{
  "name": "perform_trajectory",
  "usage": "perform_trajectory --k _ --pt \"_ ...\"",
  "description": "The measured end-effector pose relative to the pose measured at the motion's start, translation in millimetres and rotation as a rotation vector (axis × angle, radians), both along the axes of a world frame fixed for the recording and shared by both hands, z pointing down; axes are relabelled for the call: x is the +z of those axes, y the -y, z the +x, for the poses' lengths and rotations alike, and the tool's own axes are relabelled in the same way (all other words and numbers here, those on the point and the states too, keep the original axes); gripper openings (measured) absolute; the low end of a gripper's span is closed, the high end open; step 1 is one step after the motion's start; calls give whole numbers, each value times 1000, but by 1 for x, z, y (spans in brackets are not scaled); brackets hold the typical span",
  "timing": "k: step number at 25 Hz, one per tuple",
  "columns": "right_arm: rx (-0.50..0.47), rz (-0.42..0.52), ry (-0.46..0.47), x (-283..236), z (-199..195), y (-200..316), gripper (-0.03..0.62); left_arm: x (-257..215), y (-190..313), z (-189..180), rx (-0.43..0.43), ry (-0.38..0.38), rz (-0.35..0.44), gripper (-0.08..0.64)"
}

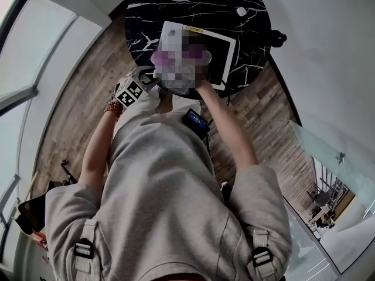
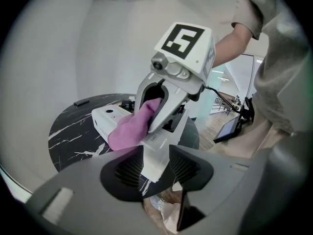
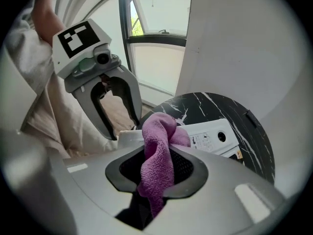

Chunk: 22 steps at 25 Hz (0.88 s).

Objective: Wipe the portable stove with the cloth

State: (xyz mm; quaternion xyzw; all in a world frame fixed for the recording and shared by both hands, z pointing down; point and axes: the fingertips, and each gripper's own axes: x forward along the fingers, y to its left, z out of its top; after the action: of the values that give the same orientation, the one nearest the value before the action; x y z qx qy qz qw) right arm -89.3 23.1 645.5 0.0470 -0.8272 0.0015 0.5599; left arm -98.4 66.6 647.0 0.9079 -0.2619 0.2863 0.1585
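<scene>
**Right gripper** [image 3: 157, 151]: jaws drawn together, clamped on a bunched fold of the purple cloth [image 3: 159, 131]. It points steeply down, with the cloth's free end pressed onto the top of the stove at its near end.

**Left gripper** [image 3: 123, 130]: jaws set wide, astride the near corner of the portable stove [image 3: 215, 138]. They look closed on the corner, apparently to steady the stove.

**Portable stove**: white casing with a dark top panel, lying flat on the round black marbled surface [image 3: 220, 106].

**Status**
- Cloth picked up and brought into contact with the stove: done.
- Wiping: judged to be under way at the near end.
- The far part of the top and the sides show no cloth on them and probably still need a pass.
- No dirt or streaks can be made out, so the share already cleaned cannot be told.
</scene>
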Motion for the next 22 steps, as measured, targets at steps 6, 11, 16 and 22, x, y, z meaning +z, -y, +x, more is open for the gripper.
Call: perform_trajectory --k 6,11,16,22 --pt "-99 -134 -39 1 3 -40 109 8 -9 -9 22 6 -22 163" --pt "-202 -327 -57 -24 8 -48 110 3 -7 -11 23 6 -23 163" --pt "3 -211 43 -53 -3 52 110 -2 -2 -13 16 -4 -13 163" --pt "208 118 46 -51 -2 165 110 3 -7 -5 36 -5 -28 163"
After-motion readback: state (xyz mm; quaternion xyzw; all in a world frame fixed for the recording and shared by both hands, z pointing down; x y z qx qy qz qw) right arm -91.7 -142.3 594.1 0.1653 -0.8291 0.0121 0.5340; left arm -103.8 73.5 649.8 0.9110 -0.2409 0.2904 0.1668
